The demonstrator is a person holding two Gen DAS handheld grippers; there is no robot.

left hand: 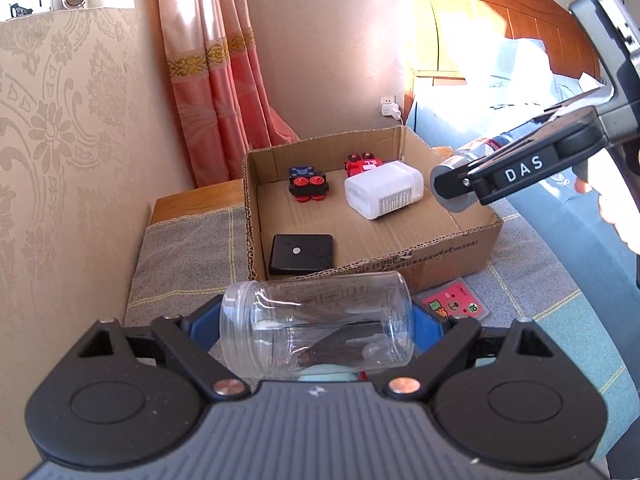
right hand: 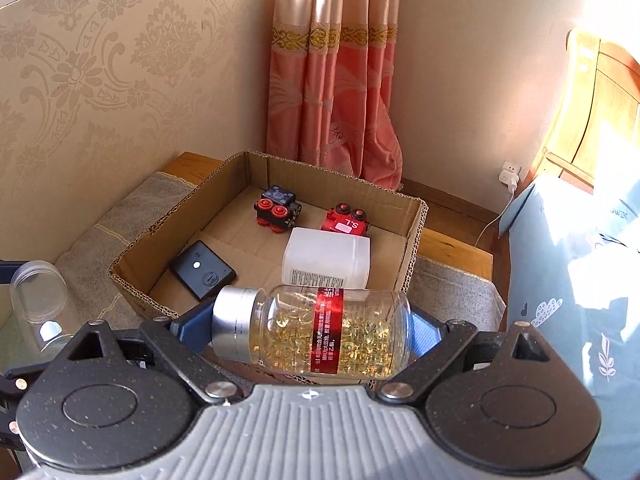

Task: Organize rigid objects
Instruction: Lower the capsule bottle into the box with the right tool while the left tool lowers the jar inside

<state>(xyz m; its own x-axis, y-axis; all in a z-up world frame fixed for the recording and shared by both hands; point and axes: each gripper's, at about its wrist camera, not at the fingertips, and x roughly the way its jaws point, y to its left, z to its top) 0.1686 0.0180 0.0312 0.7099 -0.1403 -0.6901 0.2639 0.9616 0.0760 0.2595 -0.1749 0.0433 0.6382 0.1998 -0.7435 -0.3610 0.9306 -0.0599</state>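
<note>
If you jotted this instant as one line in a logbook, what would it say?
left hand-held gripper: holds empty clear jar | right hand-held gripper: holds capsule bottle | cardboard box: two toy cars, white container, black device

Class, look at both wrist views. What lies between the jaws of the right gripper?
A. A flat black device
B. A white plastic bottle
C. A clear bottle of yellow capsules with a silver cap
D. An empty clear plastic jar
C: the clear bottle of yellow capsules with a silver cap lies sideways, clamped between the right gripper's jaws.
</note>
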